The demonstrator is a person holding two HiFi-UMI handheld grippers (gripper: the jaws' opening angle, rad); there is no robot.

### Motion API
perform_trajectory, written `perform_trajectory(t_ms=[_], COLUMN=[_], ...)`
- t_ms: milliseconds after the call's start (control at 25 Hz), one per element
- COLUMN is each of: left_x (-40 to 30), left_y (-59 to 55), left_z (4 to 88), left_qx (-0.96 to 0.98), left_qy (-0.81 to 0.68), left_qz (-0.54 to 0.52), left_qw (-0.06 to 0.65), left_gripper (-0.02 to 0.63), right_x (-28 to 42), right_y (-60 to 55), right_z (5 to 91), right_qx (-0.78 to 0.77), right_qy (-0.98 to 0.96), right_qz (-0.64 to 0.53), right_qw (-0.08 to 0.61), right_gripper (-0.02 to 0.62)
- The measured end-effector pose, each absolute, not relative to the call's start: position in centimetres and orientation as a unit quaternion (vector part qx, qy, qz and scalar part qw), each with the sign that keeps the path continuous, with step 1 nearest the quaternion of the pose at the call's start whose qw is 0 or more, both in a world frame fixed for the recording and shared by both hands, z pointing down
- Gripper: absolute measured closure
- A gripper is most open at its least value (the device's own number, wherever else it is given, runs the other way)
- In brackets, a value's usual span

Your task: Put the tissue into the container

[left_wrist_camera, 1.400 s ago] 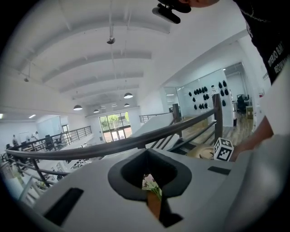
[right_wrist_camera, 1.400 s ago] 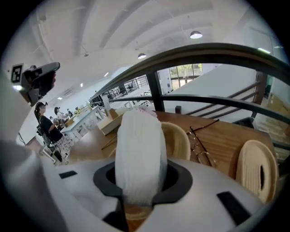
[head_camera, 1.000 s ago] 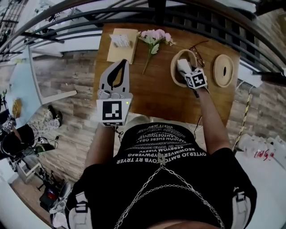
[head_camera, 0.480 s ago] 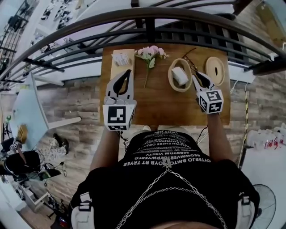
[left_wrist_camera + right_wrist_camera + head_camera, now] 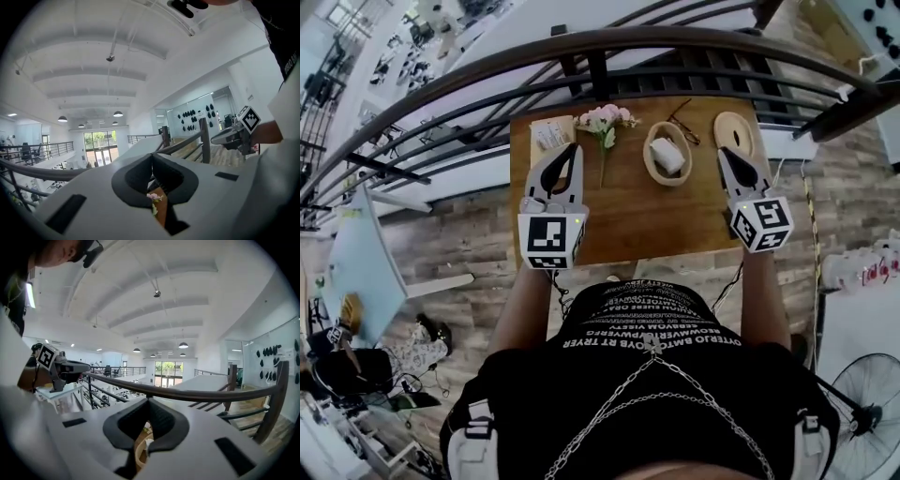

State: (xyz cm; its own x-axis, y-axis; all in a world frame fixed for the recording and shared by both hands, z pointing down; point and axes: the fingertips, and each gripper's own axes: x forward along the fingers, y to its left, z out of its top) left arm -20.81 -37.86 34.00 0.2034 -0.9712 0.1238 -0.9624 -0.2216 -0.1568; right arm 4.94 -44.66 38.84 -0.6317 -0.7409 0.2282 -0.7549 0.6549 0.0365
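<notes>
A white tissue [image 5: 667, 157] lies inside the oval wooden container [image 5: 650, 162] at the table's far middle. My right gripper [image 5: 722, 150] hovers high above the table, to the right of the container, pointing nearly level. Its jaws have just been closing and are shut with nothing between them. In the right gripper view the container [image 5: 138, 452] and the tissue [image 5: 148, 445] show below the shut jaws. My left gripper [image 5: 572, 148] is also raised, left of the container and over the flowers' side; its tips [image 5: 152, 156] meet and it is empty.
On the wooden table [image 5: 619, 220] lie a tissue pack on a board [image 5: 551, 134], pink flowers [image 5: 602, 119], glasses [image 5: 683, 127] and a round wooden lid [image 5: 734, 132]. A dark railing [image 5: 609, 47] runs just beyond the table. Wood floor lies on both sides.
My right gripper has lifted up and to the right out of the container, leaving the tissue inside, and its jaws have closed. The left gripper has risen a little.
</notes>
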Motion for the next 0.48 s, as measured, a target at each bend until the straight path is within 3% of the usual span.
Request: perform_trajectory(t_ms=[480], left_x=[-20.0], left_y=[-35.6], left_z=[33.9], left_qx=[-0.801], left_qy=[0.590], left_qz=[-0.094], left_qw=[0.023], left_gripper=[0.577], right_x=[5.1], right_y=[-40.2], right_z=[36.8], right_qx=[0.440], right_qy=[-0.892], right_qz=[0.034], right_qw=[0.097], right_gripper=[0.581])
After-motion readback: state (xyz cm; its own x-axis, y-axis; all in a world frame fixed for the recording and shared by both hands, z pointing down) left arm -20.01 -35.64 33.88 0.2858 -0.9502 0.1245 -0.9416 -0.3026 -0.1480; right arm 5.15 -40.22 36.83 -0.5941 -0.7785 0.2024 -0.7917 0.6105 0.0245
